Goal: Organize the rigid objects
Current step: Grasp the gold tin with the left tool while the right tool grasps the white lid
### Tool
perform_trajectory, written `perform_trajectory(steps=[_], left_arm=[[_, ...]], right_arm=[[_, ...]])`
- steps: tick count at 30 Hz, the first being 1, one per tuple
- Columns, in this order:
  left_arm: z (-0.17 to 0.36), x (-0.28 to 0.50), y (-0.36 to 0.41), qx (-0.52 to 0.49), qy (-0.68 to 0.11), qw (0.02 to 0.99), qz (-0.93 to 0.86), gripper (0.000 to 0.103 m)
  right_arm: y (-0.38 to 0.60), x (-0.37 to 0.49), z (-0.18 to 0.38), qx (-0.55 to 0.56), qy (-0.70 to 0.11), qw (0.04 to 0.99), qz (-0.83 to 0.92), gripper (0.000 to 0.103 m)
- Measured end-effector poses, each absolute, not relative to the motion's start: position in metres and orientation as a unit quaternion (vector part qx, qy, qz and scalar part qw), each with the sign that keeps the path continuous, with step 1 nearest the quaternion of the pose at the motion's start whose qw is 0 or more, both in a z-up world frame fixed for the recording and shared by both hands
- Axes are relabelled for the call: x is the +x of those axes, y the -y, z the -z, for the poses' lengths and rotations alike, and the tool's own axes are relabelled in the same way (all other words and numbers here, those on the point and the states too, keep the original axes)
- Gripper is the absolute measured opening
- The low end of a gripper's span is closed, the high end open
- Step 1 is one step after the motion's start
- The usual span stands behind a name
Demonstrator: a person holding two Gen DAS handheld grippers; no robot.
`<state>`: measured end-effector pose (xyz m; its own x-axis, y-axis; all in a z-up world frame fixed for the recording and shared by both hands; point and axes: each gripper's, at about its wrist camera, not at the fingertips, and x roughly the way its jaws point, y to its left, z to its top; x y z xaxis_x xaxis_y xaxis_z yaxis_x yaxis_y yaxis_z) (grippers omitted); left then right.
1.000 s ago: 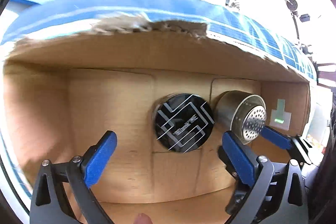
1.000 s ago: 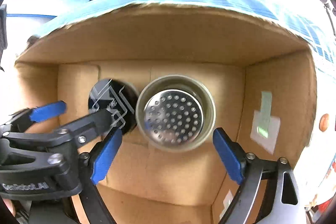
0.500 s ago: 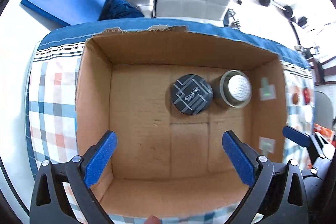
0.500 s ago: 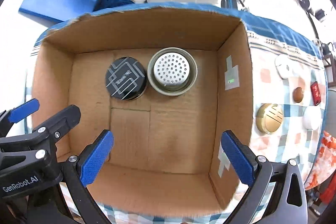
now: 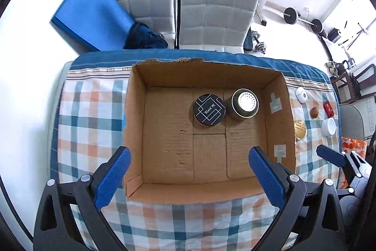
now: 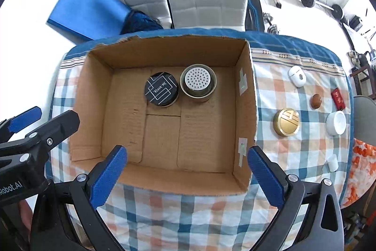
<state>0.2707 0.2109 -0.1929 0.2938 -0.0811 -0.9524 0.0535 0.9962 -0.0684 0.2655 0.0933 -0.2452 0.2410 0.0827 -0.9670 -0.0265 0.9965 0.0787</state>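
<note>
- Small hard things are what we tidy. Two sit side by side at the back of the cardboard box [image 6: 244, 109]: a black tin [image 6: 161, 89] and a metal cup with holes [image 6: 198, 81].
- More things wait on the checked cloth [image 6: 164, 215] to the right of the box: a gold tin [image 6: 286, 122], a white pot [image 6: 336, 122], a brown ball [image 6: 316, 101], a red tag [image 6: 338, 99], a white case [image 6: 297, 74] and a little white cup [image 6: 333, 162].
- Our right gripper [image 6: 185, 178] hangs over the near side of the box. Its jaws are spread wide and hold nothing.
- Our left gripper [image 5: 189, 178] hangs there too, jaws spread and empty.
- We think the gold tin comes next, as it is nearest.
- Things could go wrong. The gold tin is round and smooth, so it may slip out of the jaws.
- The box wall is tall. A low carry could bump it and push the box along the cloth.
- Our two grippers are close together. They may knock each other.
</note>
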Motion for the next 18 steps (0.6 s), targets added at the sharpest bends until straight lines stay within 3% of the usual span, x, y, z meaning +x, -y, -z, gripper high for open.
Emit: perform_trajectory(steps=[9,18], left_arm=[[0.173,0.244,-0.178,-0.015,-0.589,0.806,0.055,0.103],[0.157,0.257,-0.056,0.025,-0.568,0.813,0.128,0.103]], right_arm=[[-0.074,0.232,0.219,0.056,-0.612,0.785,-0.073,0.103],[0.07,0.226,0.215,0.097,-0.618,0.78,0.025,0.103]])
